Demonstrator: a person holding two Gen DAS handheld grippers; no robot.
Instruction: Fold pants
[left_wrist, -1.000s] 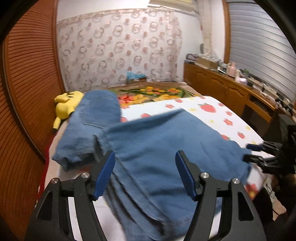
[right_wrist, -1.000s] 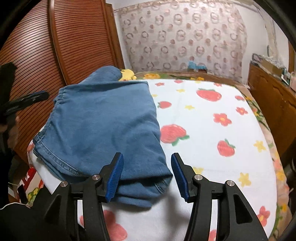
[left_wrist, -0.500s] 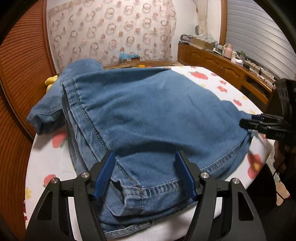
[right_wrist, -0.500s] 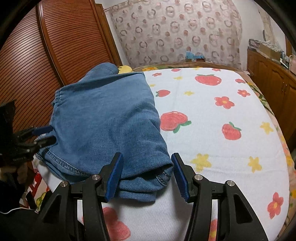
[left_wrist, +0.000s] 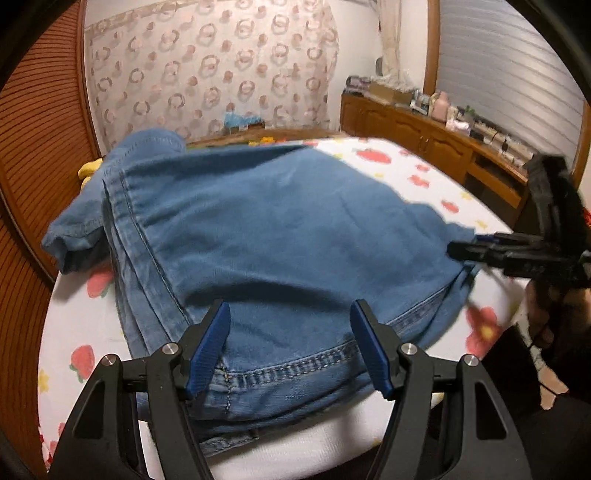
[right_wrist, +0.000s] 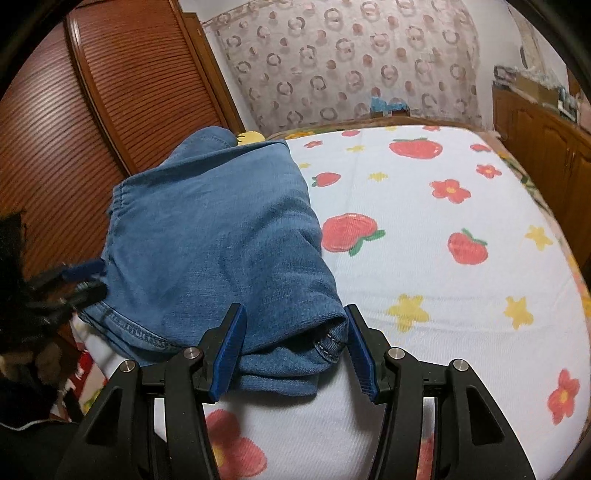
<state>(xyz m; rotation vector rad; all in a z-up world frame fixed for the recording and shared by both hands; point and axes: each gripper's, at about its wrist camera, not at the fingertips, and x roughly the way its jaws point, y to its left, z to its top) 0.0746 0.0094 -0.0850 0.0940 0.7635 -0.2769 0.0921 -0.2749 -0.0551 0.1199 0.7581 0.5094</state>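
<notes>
Since a second ago the left tool (left_wrist: 290, 347) has come down and forward, and the pants (left_wrist: 280, 236) that were then hanging blurred in the air now lie folded over on the bed (right_wrist: 424, 295), their stitched hem at the near edge. The right tool (right_wrist: 293, 343) has barely shifted.

From where I stand, the pants fill the left half of the bed, from about 6 o'clock up to 11 o'clock in the right wrist view, with the strawberry sheet bare from 12 to 4. A yellow soft toy (right_wrist: 251, 136) peeks out behind them at 12 o'clock.

Both tools have their jaws apart. The left one straddles the hem without pinching it; the right one has the rolled near corner of the pants between its blue pads, but the pads look clear of the cloth. In the left wrist view the right tool sits at 3 o'clock, by the far corner of the hem.

This is denim: soft and limp, but thick and fairly heavy once doubled, so I judge it will sag between two holds and will not slide easily on the sheet. The double-stitched hem and its two corners look the best places to grip, taking all layers at once for the next fold.
</notes>
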